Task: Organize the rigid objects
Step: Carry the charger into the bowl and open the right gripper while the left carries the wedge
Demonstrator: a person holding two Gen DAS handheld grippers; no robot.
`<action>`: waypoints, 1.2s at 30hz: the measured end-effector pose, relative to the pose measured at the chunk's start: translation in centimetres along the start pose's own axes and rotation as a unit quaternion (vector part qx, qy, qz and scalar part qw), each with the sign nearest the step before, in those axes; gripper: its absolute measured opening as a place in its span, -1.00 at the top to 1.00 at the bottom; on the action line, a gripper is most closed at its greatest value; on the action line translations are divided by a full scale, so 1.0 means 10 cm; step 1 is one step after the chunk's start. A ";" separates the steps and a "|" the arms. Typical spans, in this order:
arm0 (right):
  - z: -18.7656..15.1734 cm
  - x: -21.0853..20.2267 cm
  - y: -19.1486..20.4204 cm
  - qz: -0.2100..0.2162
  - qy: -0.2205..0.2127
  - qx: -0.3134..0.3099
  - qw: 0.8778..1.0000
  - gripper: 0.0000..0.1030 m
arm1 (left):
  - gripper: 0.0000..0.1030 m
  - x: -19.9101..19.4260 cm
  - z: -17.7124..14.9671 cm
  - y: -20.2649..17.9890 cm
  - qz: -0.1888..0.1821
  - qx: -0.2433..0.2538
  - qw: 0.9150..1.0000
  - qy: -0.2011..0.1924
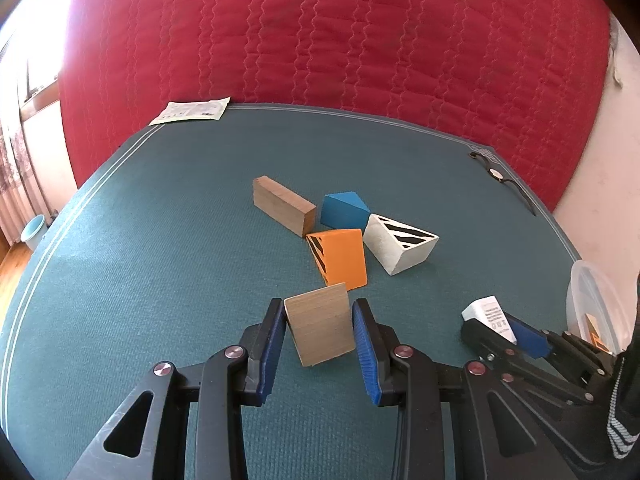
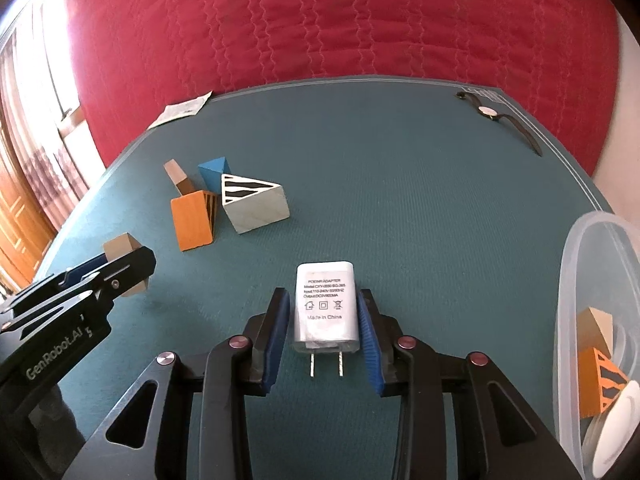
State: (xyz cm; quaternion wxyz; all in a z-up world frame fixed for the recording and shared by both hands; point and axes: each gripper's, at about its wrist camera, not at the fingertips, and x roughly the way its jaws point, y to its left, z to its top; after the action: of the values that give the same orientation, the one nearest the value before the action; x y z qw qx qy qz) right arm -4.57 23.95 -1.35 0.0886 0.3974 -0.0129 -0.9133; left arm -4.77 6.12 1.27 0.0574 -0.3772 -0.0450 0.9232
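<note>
Six blocks on the teal woven surface (image 1: 160, 240) and in grip, counted: four loose in a cluster, one held, plus two more in the tub. In the cluster: one plain rectangular wooden block (image 1: 284, 211), one blue painted wedge block (image 1: 345, 210) just right of it, one white wedge block with black stripes (image 1: 402, 243) right again, and one orange wedge block with black stripes (image 1: 340, 260) nearest, touching the plain block's near end.

Left gripper (image 1: 318, 334) level and low, pointing toward the cluster, jaws clenched on a fifth piece, a tan wooden wedge block (image 1: 322, 326), tilted, just short of the orange one.

Right gripper (image 2: 323, 326) level beside it, well right of the cluster, jaws pressed to both sides of a white plastic power adapter (image 2: 325, 306), smooth, rounded, label up, two metal prongs pointing back at the camera.

Far right of the cluster: one clear plastic tub (image 2: 576, 280), holding one tan wedge (image 2: 596, 332) and one orange striped wedge (image 2: 602, 384). Beyond the cluster: one printed paper leaflet (image 1: 192, 111) at the far left corner, one dark-strapped wristwatch (image 2: 494, 114) at the far right corner, quilted red bedspread (image 1: 340, 28) behind.
</note>
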 end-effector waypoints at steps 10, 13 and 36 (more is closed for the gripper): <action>-0.05 -0.14 -0.01 0.008 -0.016 0.004 1.000 0.40 | 0.30 0.01 0.01 -0.05 -0.003 0.004 1.000 0.000; -0.07 -0.27 -0.04 0.010 -0.028 0.011 0.999 0.40 | 0.30 0.01 0.00 -0.07 -0.004 0.008 1.000 0.000; -0.18 -1.05 -1.03 -0.058 -0.101 0.123 0.986 0.40 | 0.30 -0.08 -0.03 -0.31 -0.006 0.042 0.999 -0.005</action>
State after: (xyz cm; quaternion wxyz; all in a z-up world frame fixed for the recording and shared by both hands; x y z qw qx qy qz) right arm 2.21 35.97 4.10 -0.0159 0.3108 -0.1105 -0.9439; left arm -3.77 9.08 1.94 0.0788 -0.3696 -0.0088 0.9258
